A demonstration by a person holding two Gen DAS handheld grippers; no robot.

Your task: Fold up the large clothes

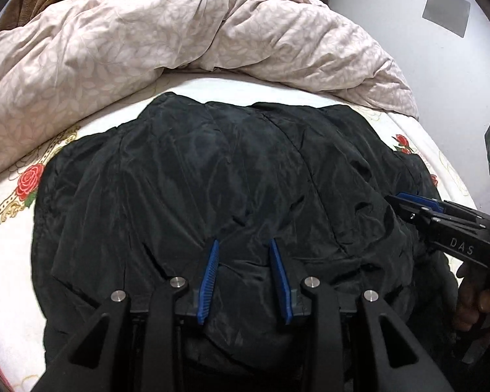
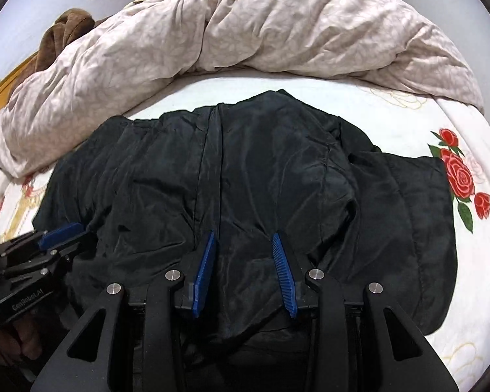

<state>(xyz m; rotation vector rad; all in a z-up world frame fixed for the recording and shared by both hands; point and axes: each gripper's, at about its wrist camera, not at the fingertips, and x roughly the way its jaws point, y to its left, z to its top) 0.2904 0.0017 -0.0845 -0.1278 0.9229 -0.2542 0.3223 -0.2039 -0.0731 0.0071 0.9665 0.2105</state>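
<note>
A large black jacket (image 1: 212, 179) lies spread on the bed, wrinkled, with a sleeve out toward the right in the right wrist view (image 2: 408, 212). My left gripper (image 1: 244, 245) is open, its blue pads apart just above the near part of the jacket. My right gripper (image 2: 244, 236) is open too, over the near middle of the jacket (image 2: 245, 170). Each gripper shows in the other's view: the right one at the jacket's right edge (image 1: 415, 201), the left one at its left edge (image 2: 62, 230). Neither holds cloth.
A crumpled beige duvet (image 1: 179, 39) is heaped across the far side of the bed. The white sheet (image 2: 441, 124) has red rose prints (image 2: 460, 176). A brown garment (image 2: 65, 32) lies at the far left. A pale wall (image 1: 408, 32) stands at the right.
</note>
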